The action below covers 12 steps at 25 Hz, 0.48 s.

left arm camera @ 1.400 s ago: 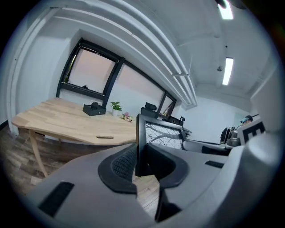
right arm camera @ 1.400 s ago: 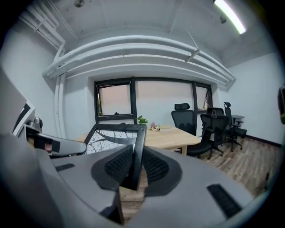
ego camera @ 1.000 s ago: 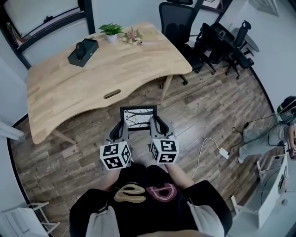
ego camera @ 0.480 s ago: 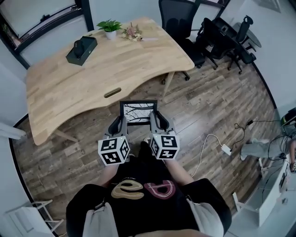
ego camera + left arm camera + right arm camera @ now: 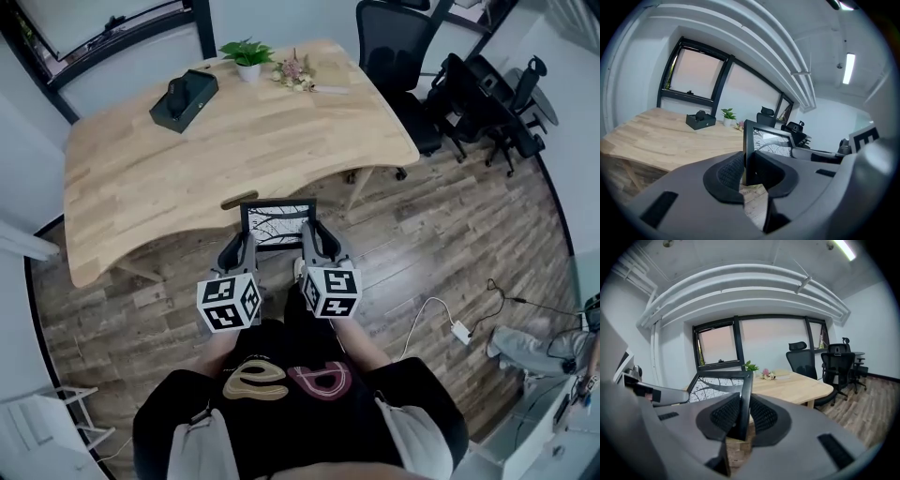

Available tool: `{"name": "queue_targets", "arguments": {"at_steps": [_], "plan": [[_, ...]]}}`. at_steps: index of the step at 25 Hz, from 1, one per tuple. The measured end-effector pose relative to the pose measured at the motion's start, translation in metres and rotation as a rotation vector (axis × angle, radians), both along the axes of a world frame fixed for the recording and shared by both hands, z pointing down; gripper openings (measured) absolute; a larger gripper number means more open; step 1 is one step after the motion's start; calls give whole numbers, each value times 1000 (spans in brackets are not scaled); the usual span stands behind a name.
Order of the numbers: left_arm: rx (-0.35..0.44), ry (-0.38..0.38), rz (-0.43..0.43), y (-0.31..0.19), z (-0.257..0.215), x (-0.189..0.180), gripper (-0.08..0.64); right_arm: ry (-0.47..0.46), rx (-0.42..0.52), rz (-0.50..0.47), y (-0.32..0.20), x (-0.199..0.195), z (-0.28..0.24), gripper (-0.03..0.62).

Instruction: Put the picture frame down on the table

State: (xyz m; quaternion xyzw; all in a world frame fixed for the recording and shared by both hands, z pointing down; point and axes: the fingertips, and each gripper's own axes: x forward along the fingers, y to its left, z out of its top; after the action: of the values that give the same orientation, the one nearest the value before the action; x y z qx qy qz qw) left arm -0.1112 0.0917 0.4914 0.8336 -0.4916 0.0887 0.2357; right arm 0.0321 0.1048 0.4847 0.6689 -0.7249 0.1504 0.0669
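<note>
Caught mid-carry: I held the picture frame (image 5: 277, 223) upright between both tools. The left gripper (image 5: 246, 247) was clamped on its left edge and the right gripper (image 5: 312, 236) on its right edge, each pair of ribbed pads (image 5: 730, 171) pinching the thin black moulding. The frame stood just ahead of the jaws, its branch-patterned face turned back toward me. It rested on nothing, close to the near edge of the wooden table (image 5: 141, 178) that stretched ahead of both grippers. Well beyond the jaws, at the table's far side, sat a black box (image 5: 184, 98), a potted plant (image 5: 248, 56) and a small spray of flowers (image 5: 295, 72). By my judgement this was the carrying step, with the set-down not yet begun. The next move called for bringing the frame forward over the bare wood ahead and lowering both grippers together and level. The jaws should open only once the frame rested on the table.
</note>
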Motion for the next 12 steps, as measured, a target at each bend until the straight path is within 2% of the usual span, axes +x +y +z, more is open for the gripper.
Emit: {"name": "queue_targets", "arguments": {"at_steps": [4, 12], "plan": [[-24, 2, -60, -36, 8, 12, 83, 18, -14, -61, -44, 12, 5, 77], [-34, -8, -133, -111, 6, 56, 83, -4, -44, -144, -131, 56, 7, 77]]}}
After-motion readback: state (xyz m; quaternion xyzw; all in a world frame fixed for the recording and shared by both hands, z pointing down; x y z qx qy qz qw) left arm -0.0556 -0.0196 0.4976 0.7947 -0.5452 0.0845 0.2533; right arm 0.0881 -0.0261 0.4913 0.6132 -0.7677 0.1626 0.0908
